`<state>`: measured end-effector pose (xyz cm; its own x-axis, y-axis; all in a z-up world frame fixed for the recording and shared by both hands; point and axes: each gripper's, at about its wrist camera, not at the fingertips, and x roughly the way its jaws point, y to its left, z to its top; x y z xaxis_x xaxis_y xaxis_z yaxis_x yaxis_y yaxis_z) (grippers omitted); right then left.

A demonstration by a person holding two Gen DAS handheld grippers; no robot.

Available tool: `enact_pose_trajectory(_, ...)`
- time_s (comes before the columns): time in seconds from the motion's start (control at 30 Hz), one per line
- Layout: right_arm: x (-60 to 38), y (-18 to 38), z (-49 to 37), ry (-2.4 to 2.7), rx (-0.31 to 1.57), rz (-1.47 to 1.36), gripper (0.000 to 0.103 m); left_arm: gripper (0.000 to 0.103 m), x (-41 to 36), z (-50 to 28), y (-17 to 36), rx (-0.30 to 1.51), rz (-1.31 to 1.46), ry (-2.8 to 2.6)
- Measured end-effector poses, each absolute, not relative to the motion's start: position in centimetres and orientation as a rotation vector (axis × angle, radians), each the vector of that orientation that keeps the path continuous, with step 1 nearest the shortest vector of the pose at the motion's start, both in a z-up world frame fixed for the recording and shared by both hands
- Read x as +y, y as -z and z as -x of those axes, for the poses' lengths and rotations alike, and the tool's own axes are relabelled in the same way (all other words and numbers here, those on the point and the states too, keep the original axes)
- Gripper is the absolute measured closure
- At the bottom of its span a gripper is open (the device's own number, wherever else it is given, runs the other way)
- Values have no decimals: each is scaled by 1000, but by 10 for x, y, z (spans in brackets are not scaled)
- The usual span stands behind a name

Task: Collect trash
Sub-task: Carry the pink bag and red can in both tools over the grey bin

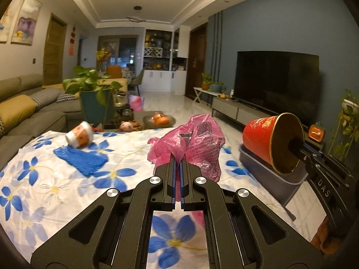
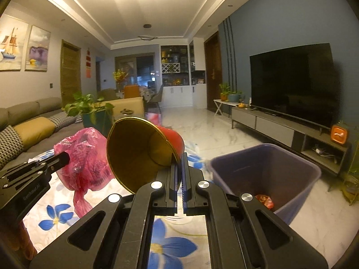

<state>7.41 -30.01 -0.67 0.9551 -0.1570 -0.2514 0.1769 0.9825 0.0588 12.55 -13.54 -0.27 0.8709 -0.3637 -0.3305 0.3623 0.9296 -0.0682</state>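
Note:
My left gripper (image 1: 178, 157) is shut on a crumpled pink plastic bag (image 1: 197, 141) and holds it above the flowered tablecloth (image 1: 56, 179). The bag also shows in the right wrist view (image 2: 83, 157). My right gripper (image 2: 180, 159) is shut on the rim of a red paper cup with a gold inside (image 2: 139, 152), held tilted above the table edge. The cup also shows in the left wrist view (image 1: 269, 143), over the grey trash bin (image 1: 264, 174). The bin (image 2: 298, 179) stands on the floor at the right with a red wrapper (image 2: 265, 200) inside.
A small orange-and-white cup (image 1: 80, 135) lies on its side next to a blue cloth (image 1: 83, 159) at the table's far left. A sofa (image 1: 27, 114) is at the left, a potted plant (image 1: 92, 89) behind the table, a TV (image 1: 278, 83) on its stand at the right.

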Motion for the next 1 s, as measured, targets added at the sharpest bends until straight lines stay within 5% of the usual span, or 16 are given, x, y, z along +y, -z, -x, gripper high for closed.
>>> enact_pose_trajectory(1.0,-441,18,-67,476,199,-162,99,101,-307,-168,2,327,-5,684)
